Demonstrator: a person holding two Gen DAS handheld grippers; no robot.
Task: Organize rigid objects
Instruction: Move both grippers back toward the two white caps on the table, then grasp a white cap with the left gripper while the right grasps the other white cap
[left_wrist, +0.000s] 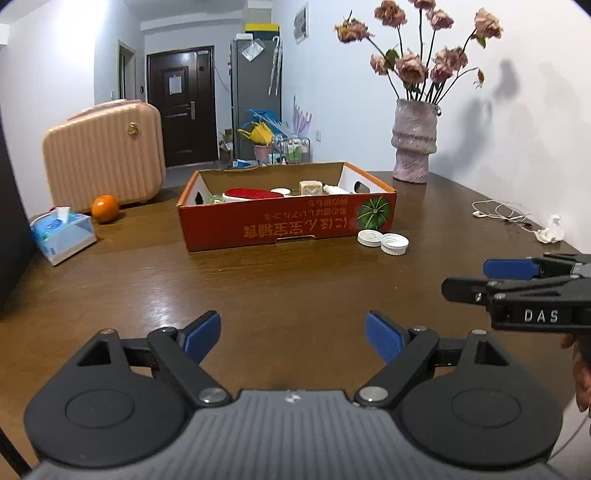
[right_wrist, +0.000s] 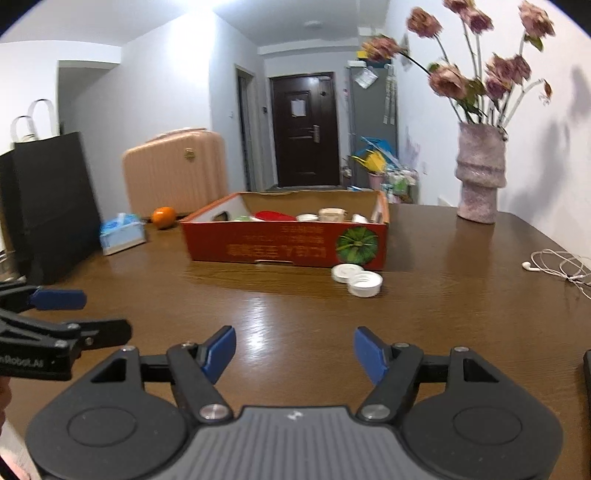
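Observation:
An orange cardboard box (left_wrist: 280, 225) (right_wrist: 288, 247) stands on the brown table and holds a red lid (left_wrist: 253, 194), a wooden block (left_wrist: 311, 188) and other small items. Two white bottle caps (left_wrist: 384, 240) (right_wrist: 357, 278) lie on the table just outside the box's near right corner. My left gripper (left_wrist: 293, 334) is open and empty, low over the table well short of the box. My right gripper (right_wrist: 293, 350) is open and empty, beside the left one; it also shows at the right of the left wrist view (left_wrist: 476, 277).
An orange (left_wrist: 105, 208), a tissue pack (left_wrist: 62, 236) and a pink suitcase (left_wrist: 103, 155) sit at the left. A black paper bag (right_wrist: 48, 206) stands at the left edge. A vase of dried roses (left_wrist: 413, 140) and white earphones (left_wrist: 502, 214) are at the right.

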